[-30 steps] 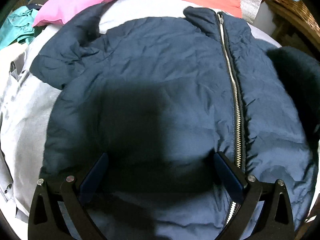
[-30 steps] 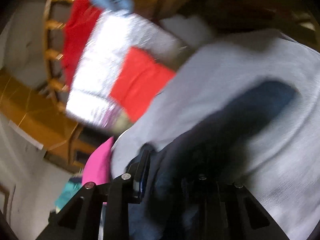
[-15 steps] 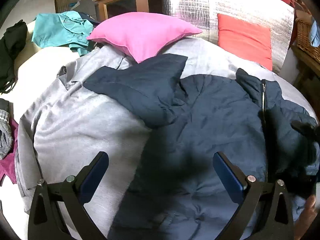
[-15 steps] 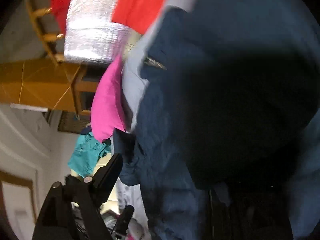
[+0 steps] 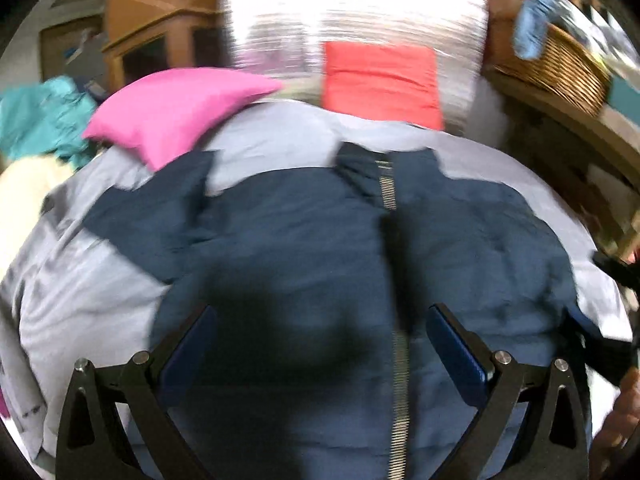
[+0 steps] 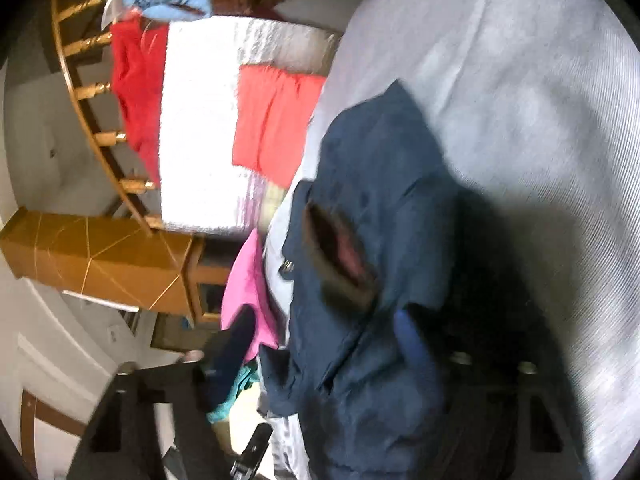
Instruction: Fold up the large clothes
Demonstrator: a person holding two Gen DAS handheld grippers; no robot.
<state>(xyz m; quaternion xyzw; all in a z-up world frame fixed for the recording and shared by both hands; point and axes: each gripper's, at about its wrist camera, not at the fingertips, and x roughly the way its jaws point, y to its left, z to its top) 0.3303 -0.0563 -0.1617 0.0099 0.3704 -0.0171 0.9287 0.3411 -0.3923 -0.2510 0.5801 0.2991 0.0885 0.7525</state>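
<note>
Jacket (image 5: 304, 248) lies zipper-axis 12–6 under spread, empty left gripper (image 5: 320, 344); right gripper (image 6: 320, 344) spread around jacket's 3 o'clock edge, nearer.

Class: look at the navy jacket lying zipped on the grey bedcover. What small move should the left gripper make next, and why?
Probably reach for the left sleeve and fold it over the navy jacket. The left gripper hangs open and empty above the jacket front, and that sleeve lies spread out toward the pink pillow.
</note>
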